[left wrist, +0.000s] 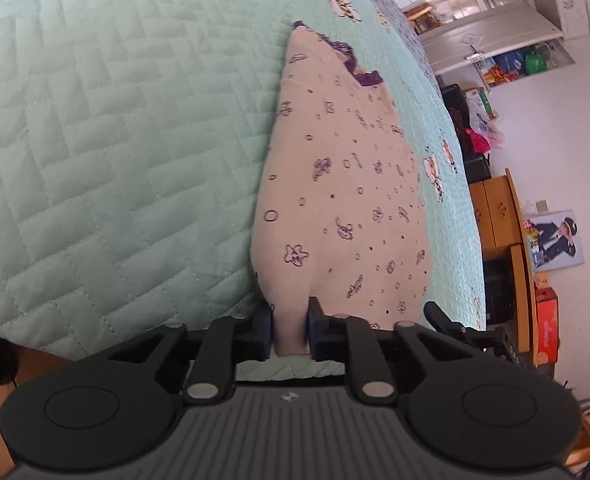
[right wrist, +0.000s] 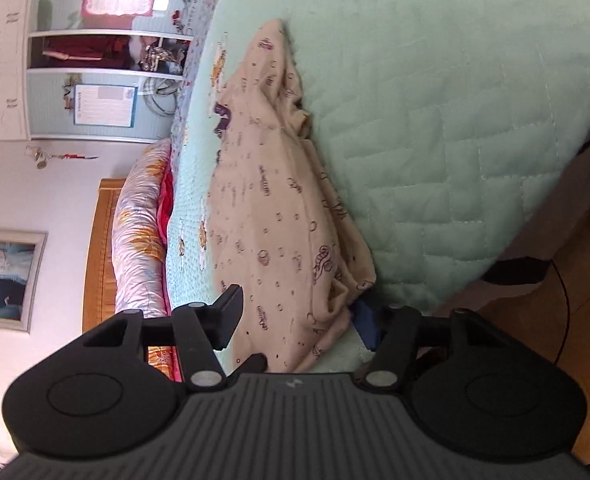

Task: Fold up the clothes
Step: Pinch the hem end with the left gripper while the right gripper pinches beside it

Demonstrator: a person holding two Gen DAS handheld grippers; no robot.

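A cream garment (left wrist: 335,180) printed with small purple figures lies on the pale green quilted bedspread (left wrist: 115,140), one narrow end stretching away from me. My left gripper (left wrist: 290,332) is shut on the near corner of it, with the fabric pinched between the blue pads. In the right wrist view the same garment (right wrist: 279,220) lies bunched and creased along its right edge. My right gripper (right wrist: 295,320) stands open around the near bunched end. The cloth lies between its fingers (right wrist: 231,312), and no clamping shows.
The bedspread's edge (right wrist: 495,240) drops to a wooden floor (right wrist: 555,320) on the right. A rolled flowered duvet (right wrist: 139,232) and wooden headboard (right wrist: 101,248) lie beyond the garment. A wooden cabinet (left wrist: 495,216) and an orange box (left wrist: 547,328) stand beside the bed.
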